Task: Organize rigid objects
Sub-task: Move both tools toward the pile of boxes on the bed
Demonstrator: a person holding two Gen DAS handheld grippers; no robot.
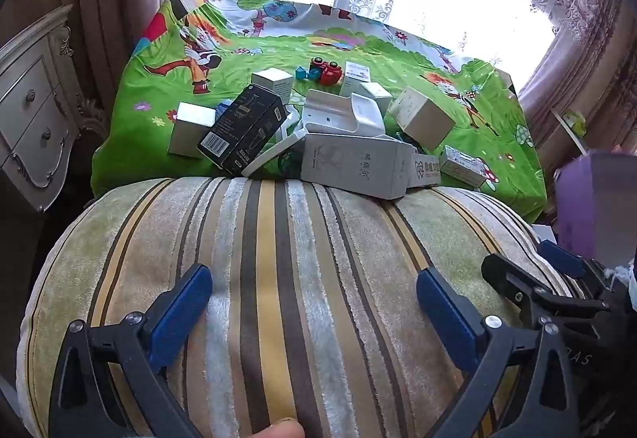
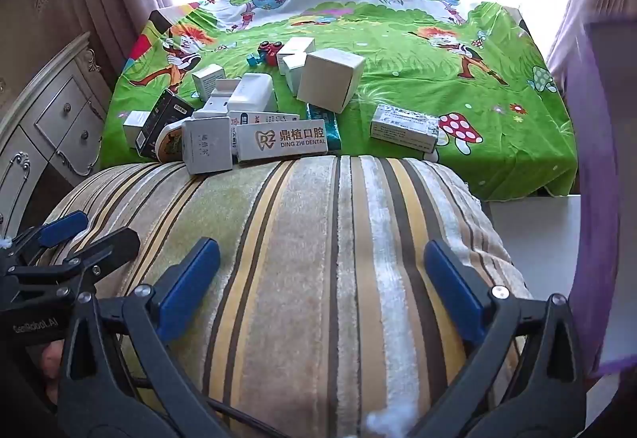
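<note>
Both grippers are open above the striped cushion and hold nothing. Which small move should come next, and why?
Probably move the right gripper forward toward the DING ZHI DENTAL box. It lies nearest, at the far edge of the striped cushion, in front of the pile of boxes, and nothing covers it. The left gripper is also open and empty, so it can wait.

1. My left gripper (image 1: 314, 292) and right gripper (image 2: 322, 264) hang side by side over the striped cushion (image 1: 278, 278).
2. Beyond the cushion, boxes are heaped on the cartoon sheet (image 1: 398, 55).
3. The dental box (image 2: 282, 141) touches the cushion's far edge.
4. The toy car (image 1: 326, 71) sits behind the heap.
5. The dresser (image 1: 28, 111) stands left.
</note>
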